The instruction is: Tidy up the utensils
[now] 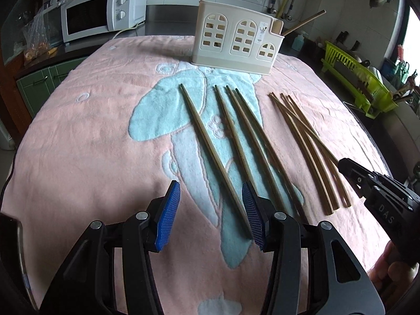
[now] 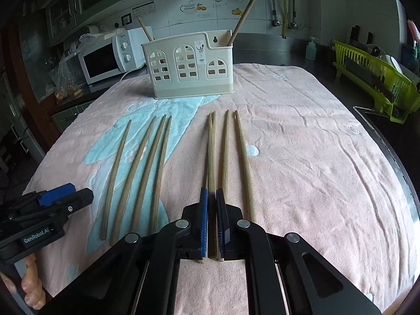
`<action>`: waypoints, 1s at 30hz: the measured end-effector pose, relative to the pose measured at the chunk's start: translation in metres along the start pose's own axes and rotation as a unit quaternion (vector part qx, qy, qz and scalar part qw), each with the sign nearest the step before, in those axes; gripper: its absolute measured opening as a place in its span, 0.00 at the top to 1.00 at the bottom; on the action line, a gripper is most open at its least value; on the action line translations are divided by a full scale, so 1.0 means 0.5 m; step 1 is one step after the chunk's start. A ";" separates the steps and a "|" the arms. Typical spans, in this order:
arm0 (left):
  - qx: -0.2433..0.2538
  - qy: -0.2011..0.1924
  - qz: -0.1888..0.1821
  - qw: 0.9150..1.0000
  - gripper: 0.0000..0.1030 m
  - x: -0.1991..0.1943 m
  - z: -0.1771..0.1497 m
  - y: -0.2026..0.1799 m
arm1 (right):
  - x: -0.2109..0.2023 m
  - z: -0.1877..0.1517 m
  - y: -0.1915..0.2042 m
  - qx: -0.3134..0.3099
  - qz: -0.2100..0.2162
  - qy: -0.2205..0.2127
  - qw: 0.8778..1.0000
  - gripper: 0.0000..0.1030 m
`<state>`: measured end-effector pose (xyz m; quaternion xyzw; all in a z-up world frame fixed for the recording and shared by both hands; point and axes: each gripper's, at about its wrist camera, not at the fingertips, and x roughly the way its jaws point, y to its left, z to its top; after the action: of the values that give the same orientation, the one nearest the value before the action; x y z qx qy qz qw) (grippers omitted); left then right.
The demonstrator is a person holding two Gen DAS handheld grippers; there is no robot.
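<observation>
Left gripper [image 1: 211, 211] gapes wide over the towel's [image 2: 315, 157] near edge; right gripper [image 2: 212, 225] pinches a chopstick [image 2: 211, 157] mid-towel. Lift level, tip upright, then drop into the holder [image 2: 187, 69] at the far edge.

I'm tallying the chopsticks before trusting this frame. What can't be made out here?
- Right wrist view: the right claw covers the near ends of the crossed chopsticks; how many it clamps is unclear.
- Both views: the utensil holder walls hide the lower parts of the sticks inside.
- Left wrist view: the left claw covers the nearest stick's end.
</observation>
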<state>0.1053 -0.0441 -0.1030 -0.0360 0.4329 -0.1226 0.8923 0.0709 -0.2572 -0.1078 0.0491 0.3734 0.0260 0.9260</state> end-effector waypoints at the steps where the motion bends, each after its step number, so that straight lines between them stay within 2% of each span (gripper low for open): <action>1: -0.002 0.004 0.002 1.000 0.58 0.008 -0.002 -0.007 | -0.003 0.000 -0.001 0.000 0.004 -0.001 1.000 0.94; 2: -0.004 0.007 0.004 1.000 0.59 0.015 -0.003 -0.013 | -0.006 0.001 -0.003 0.000 0.007 -0.003 1.000 0.94; 5: -0.011 0.017 0.013 1.000 0.71 0.039 -0.006 -0.028 | -0.013 0.000 -0.010 0.003 0.015 -0.006 1.000 0.94; 7: -0.011 0.009 0.028 1.000 0.77 0.042 -0.007 -0.035 | -0.016 0.000 -0.014 0.004 0.018 -0.007 1.000 0.94; 14: 0.024 -0.002 0.080 0.997 0.80 0.049 -0.011 -0.072 | -0.020 -0.001 -0.018 0.005 0.027 -0.009 1.000 0.94; 17: 0.031 -0.004 0.091 0.995 0.88 0.048 -0.010 -0.077 | -0.024 0.000 -0.017 0.002 0.028 -0.011 1.000 0.94; 22: 0.023 0.006 0.064 0.998 0.92 0.041 -0.001 -0.052 | -0.041 0.005 -0.021 0.001 0.026 -0.020 0.999 0.94; 30: 0.013 0.015 0.019 1.000 0.93 0.035 0.006 -0.007 | -0.056 0.011 -0.019 -0.001 0.027 -0.031 0.999 0.94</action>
<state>0.1171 -0.0521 -0.1139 -0.0142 0.4448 -0.1121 0.8885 0.0545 -0.2694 -0.0854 0.0594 0.3428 0.0501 0.9362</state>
